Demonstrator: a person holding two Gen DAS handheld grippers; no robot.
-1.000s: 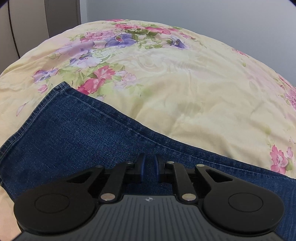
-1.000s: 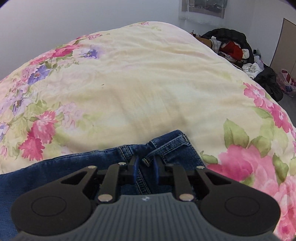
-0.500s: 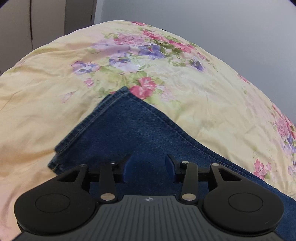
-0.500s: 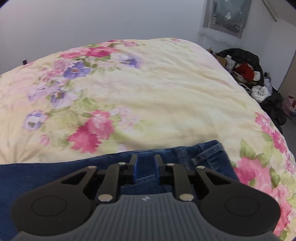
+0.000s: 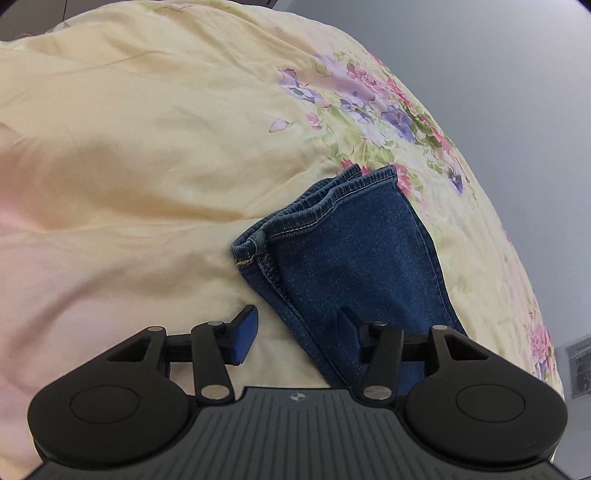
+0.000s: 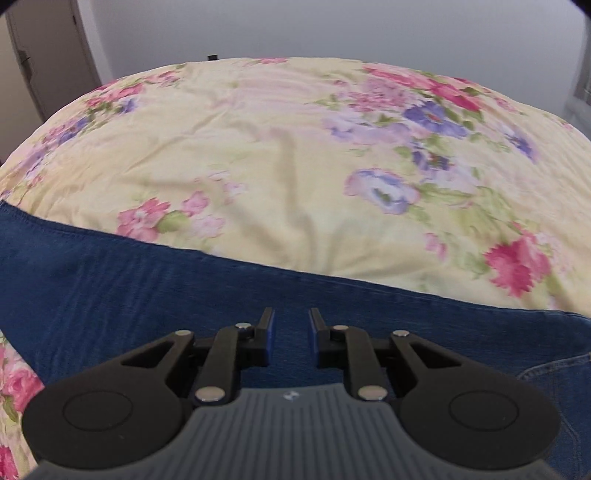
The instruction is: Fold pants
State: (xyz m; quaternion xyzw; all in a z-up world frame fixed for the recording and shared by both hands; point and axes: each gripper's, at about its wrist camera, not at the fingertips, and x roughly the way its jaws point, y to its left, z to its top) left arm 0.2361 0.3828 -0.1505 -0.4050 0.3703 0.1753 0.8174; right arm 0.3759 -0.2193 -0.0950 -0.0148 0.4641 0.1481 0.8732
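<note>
Blue jeans (image 5: 354, 258) lie flat on a yellow floral bedspread (image 5: 147, 147). In the left wrist view the doubled leg hems (image 5: 332, 199) point away from me. My left gripper (image 5: 297, 321) hovers over the leg's left seam edge. Its jaws are opening wide; the edge runs between them and the pads do not touch it. In the right wrist view the jeans (image 6: 147, 288) stretch as a broad band across the bedspread (image 6: 295, 147). My right gripper (image 6: 291, 321) is low over that band, its pads a narrow gap apart. The denim behind the gap looks flat, with no fold pinched.
Pocket stitching (image 6: 546, 369) shows at the lower right of the right wrist view. A grey wall (image 6: 332, 26) stands behind the bed, with a door (image 6: 44, 55) at the far left. The bedspread is wrinkled and runs wide to the left of the hems.
The left gripper opened from nearly shut and travelled along the leg to the hem end. The right gripper left the waistband and moved sideways over the middle of the jeans, its gap unchanged.
</note>
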